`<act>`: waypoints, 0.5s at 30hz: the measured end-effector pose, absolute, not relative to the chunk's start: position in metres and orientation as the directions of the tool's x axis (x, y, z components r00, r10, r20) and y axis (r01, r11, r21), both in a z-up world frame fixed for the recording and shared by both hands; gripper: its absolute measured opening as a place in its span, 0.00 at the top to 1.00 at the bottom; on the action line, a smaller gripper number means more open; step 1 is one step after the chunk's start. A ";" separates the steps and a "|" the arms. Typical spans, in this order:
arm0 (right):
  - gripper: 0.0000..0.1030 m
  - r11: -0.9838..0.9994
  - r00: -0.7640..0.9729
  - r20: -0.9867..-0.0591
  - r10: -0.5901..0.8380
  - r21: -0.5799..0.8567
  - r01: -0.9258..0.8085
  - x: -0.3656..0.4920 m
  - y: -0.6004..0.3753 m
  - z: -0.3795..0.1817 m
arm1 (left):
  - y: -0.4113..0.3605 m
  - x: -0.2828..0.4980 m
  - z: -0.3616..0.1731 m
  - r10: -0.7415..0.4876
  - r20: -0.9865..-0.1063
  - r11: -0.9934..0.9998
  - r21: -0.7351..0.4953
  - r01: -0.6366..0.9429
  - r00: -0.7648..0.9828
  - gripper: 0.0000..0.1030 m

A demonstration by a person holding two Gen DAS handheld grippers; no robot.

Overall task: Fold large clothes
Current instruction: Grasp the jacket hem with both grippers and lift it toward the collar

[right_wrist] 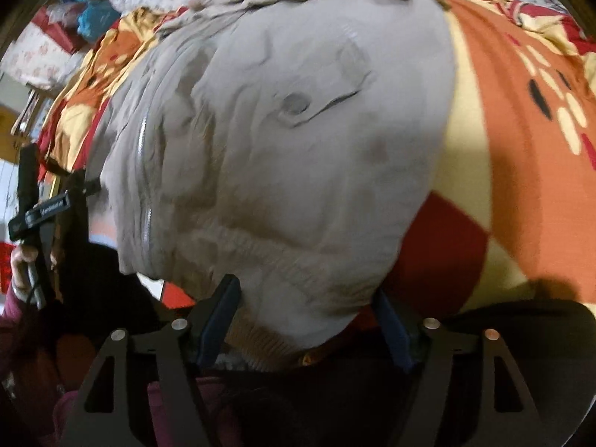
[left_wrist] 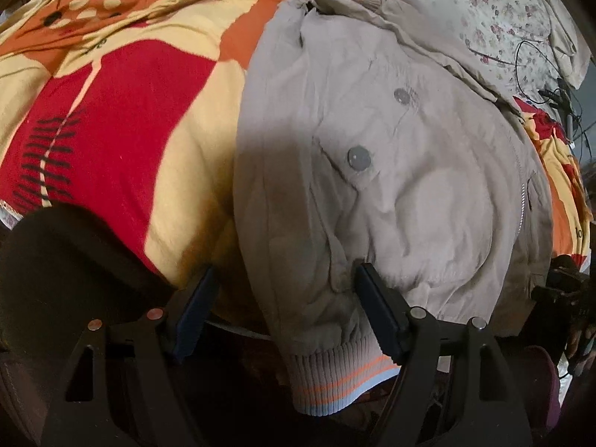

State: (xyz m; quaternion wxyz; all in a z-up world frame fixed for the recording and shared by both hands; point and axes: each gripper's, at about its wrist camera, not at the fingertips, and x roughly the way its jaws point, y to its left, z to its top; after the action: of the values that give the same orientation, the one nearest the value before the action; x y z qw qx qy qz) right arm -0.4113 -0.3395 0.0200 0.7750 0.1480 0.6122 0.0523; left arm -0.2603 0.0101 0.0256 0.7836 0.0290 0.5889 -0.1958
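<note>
A beige zip jacket (left_wrist: pixel 391 156) lies spread on a red, yellow and orange blanket (left_wrist: pixel 141 111). In the left wrist view its ribbed hem with orange stripes (left_wrist: pixel 327 380) hangs over the bed's near edge. My left gripper (left_wrist: pixel 287 275) stands open over that hem corner: one finger rests on the jacket, the other is over the blanket. In the right wrist view the jacket (right_wrist: pixel 298 149) fills the middle, and my right gripper (right_wrist: pixel 305 290) stands open astride the other hem corner, its pads wide apart around the bunched cloth. The left gripper (right_wrist: pixel 37 205) shows at the left edge, held in a hand.
A floral sheet (left_wrist: pixel 484 7) covers the bed beyond the jacket, with black cables (left_wrist: pixel 540 70) lying on it at the right. A blue bag (right_wrist: pixel 93 15) and clutter sit at the far left. A maroon sleeve (right_wrist: pixel 167 402) is below the right gripper.
</note>
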 end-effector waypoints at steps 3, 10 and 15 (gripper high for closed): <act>0.27 0.950 0.225 -0.934 0.279 0.303 0.079 -0.412 -0.333 0.014 | 0.010 -0.261 0.023 -0.276 -0.935 0.923 -0.193 0.332 0.223 0.25; 0.27 0.926 0.202 -0.913 0.355 0.372 0.054 -0.410 -0.320 0.009 | 0.010 -0.263 0.023 -0.272 -0.938 0.921 -0.190 0.340 0.213 0.25; 0.28 0.918 0.204 -0.903 0.379 0.395 0.040 -0.412 -0.318 0.009 | 0.010 -0.268 0.022 -0.258 -0.946 0.917 -0.176 0.358 0.196 0.25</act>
State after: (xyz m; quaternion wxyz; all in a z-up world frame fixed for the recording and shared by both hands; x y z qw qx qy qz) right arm -0.4118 -0.3183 0.0086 0.7572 0.1690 0.6209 0.1119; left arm -0.2680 0.0100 0.0225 0.7721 0.0415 0.6020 -0.1992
